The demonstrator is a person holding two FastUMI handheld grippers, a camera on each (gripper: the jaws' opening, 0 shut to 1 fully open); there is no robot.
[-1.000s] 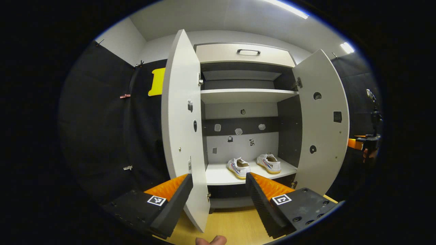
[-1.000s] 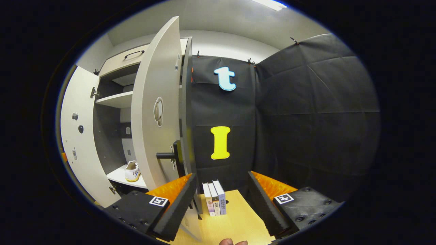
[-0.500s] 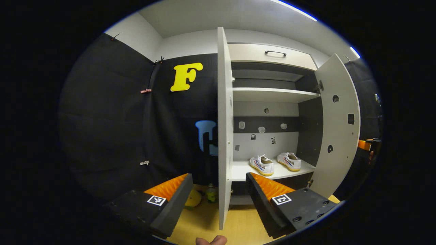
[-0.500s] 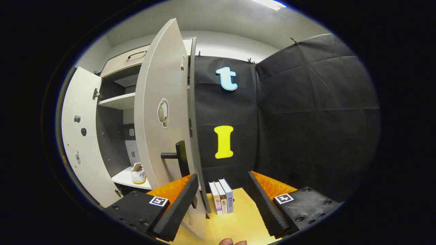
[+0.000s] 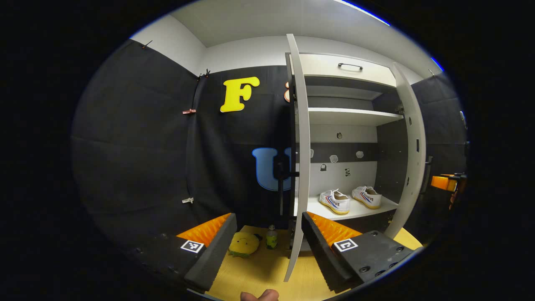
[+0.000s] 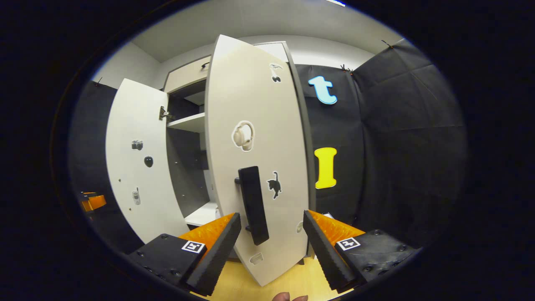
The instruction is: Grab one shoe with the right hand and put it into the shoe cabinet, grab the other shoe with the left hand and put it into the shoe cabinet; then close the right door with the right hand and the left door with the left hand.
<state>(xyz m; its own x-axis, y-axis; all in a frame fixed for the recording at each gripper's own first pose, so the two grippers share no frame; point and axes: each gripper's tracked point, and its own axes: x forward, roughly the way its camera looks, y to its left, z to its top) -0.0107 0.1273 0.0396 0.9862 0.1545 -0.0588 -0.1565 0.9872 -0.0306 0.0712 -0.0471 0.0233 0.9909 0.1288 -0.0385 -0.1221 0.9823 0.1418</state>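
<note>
Two white shoes [image 5: 334, 201] [image 5: 367, 197] stand side by side on the lower shelf [image 5: 355, 211] of the shoe cabinet. The left door [image 5: 300, 138] stands edge-on just ahead of my open left gripper [image 5: 267, 246], with its black handle [image 5: 283, 175] on the outer side. In the right gripper view, the right door [image 6: 259, 125] turns its outer face toward me. Its black handle [image 6: 253, 205] stands just above the gap of my open right gripper [image 6: 271, 246]; I cannot tell if they touch. The left door [image 6: 133, 167] hangs open beyond it.
A yellow plush toy [image 5: 243, 244] and a small bottle [image 5: 271, 237] sit on the wooden floor [image 5: 259, 276] left of the cabinet. The right gripper [image 5: 445, 183] shows at the far right, behind the right door [image 5: 411, 142]. A drawer with a handle [image 5: 350, 66] tops the cabinet.
The right door has swung well toward shut, hiding the books and the shoe from the right gripper view. The left gripper has shifted left, past the left door's edge to its outer side.
</note>
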